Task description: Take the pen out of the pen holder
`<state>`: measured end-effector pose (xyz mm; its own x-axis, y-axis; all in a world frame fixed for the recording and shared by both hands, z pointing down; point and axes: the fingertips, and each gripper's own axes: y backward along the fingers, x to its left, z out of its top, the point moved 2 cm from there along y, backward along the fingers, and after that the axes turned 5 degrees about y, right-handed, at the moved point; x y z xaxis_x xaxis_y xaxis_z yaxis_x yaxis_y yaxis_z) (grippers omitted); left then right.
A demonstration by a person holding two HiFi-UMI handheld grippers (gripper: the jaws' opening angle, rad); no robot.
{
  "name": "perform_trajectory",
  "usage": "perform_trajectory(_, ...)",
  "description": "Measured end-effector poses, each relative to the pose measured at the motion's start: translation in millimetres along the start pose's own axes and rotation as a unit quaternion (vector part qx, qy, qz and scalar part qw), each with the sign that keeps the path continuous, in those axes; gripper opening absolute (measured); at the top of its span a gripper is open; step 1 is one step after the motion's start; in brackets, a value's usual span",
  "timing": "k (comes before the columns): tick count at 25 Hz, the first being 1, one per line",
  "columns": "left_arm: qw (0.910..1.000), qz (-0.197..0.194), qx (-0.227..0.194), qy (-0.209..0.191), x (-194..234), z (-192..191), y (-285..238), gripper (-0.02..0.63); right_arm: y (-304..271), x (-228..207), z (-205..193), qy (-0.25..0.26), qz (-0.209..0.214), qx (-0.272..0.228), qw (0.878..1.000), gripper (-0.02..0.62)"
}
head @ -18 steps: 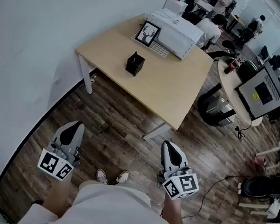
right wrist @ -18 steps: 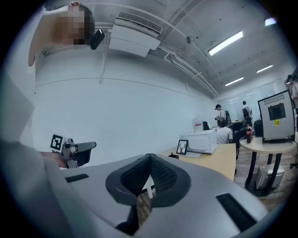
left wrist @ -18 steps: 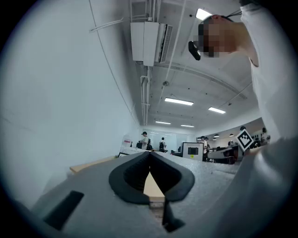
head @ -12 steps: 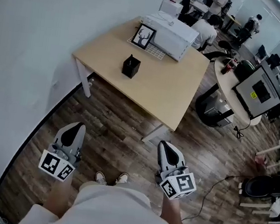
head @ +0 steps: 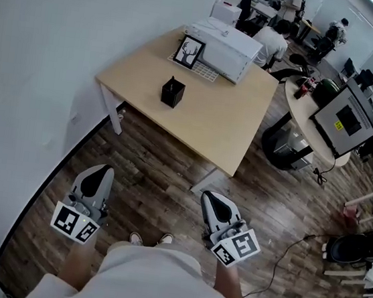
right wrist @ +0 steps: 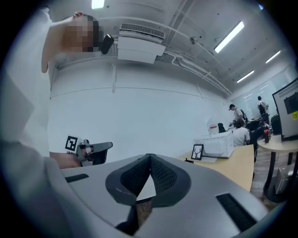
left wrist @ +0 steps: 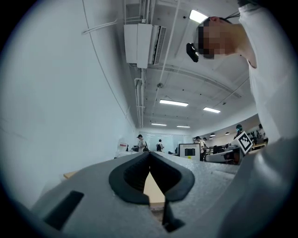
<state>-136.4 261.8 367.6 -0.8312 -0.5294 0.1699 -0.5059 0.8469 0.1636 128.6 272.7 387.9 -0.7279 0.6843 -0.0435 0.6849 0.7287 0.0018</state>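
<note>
left gripper (head: pixel 100 168): hanging low by the person's left hip, over the wood floor (head: pixel 151 161), and its own view is showing the jaws pressing together at the tips with nothing between them
right gripper (head: pixel 208 200): doing the same on the other side, jaws meeting at the tips and carrying nothing, and pointing roughly toward the table
shoes (head: pixel 136 239): peeking out just below the two grippers, so the person is standing well back from the table
table (head: pixel 224 116): sitting well ahead of both grippers, its near corner pointing this way
pen holder (head: pixel 172 93): the small black box standing upright on the table's left half, well apart from both grippers
pen (head: pixel 173 79): looking like the thin dark bit poking out of the holder's top, too tiny from here to say more
behind the holder: a framed deer picture (head: pixel 189 51) is leaning by a white box-like machine (head: pixel 229 46) near the far edge
step in hand: I'm guessing the approach, since nothing is being touched yet
next move: whichever gripper is going for it is needing to get over to the table, open up, come in above the holder and pinch only the pen's top, not the box rim; the other could be steadying the holder so it isn't lifting along
</note>
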Motion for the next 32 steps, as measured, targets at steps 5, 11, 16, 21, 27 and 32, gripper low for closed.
perform_trajectory(5, 0.9999, 0.001, -0.009, 0.009, 3, 1, -3, 0.015, -3, -7, 1, 0.004, -0.003, 0.005, 1.0, 0.002)
perform_trajectory(11, 0.9993, 0.017, -0.027, 0.017, 9, 1, -11, 0.123, -5, -21, -1, 0.012, -0.006, 0.013, 1.0, 0.002)
perform_trajectory(16, 0.9985, 0.038, -0.036, 0.015, 16, 5, -16, 0.201, -11, -28, 2, 0.022, 0.004, 0.012, 1.0, 0.002)
perform_trajectory(21, 0.9962, 0.072, -0.049, -0.007, 20, 10, -27, 0.379, -7, -50, 4, 0.016, 0.006, 0.005, 1.0, 0.002)
perform_trajectory(27, 0.9945, 0.093, -0.043, -0.02, 12, 4, -38, 0.466, -3, -75, 3, 0.007, 0.011, -0.004, 1.0, 0.002)
perform_trajectory(32, 0.994, 0.103, -0.03, -0.019, -1, -7, -42, 0.468, 4, -86, -7, -0.005, 0.024, 0.0, 1.0, 0.002)
